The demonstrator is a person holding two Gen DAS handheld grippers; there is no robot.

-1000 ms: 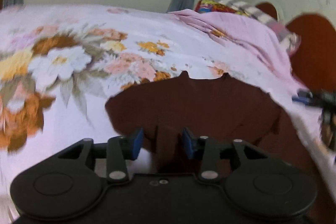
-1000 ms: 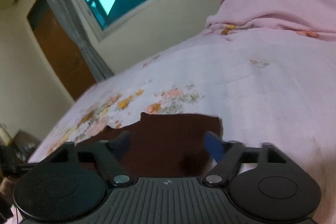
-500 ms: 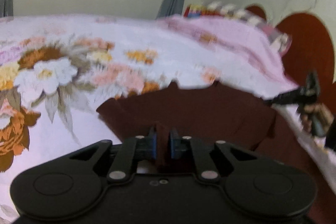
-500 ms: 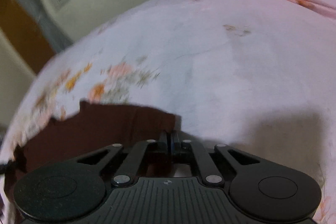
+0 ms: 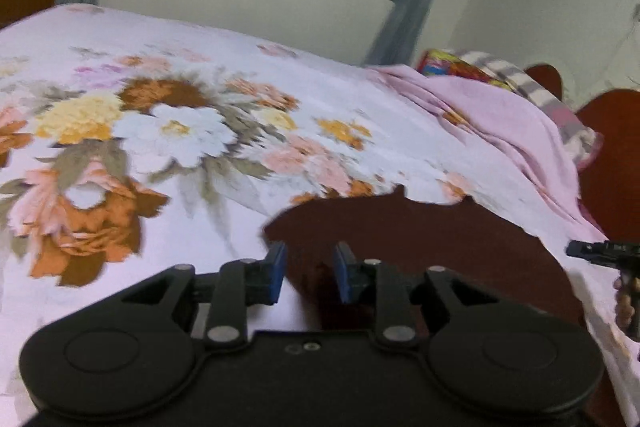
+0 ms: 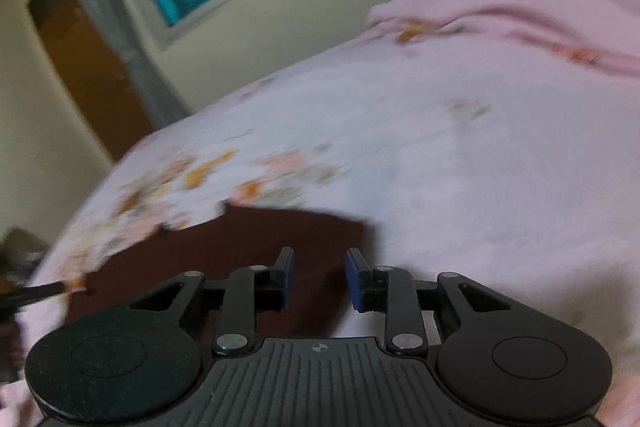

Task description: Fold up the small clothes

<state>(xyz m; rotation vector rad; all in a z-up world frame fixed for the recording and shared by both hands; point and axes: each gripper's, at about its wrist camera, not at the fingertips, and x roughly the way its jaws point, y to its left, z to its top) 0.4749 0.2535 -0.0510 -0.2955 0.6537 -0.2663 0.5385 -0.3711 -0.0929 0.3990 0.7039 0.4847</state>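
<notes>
A small dark red-brown cloth (image 5: 420, 239) lies flat on the flowery pink bed sheet (image 5: 168, 131), low in both pictures. It looks part folded, with more folds to do. The left gripper (image 5: 308, 273) and right gripper (image 6: 320, 279) have just opened their fingers a little, holding nothing.

Both tongs are matte black plastic: the left tongs (image 5: 307, 273) have a smooth body with two round discs, the right tongs (image 6: 320, 279) a ribbed one (a small crosshair mark sits at its centre). Silver rivets pin the linkage bars, and blue pads (image 5: 277, 271) line the fingers.
</notes>
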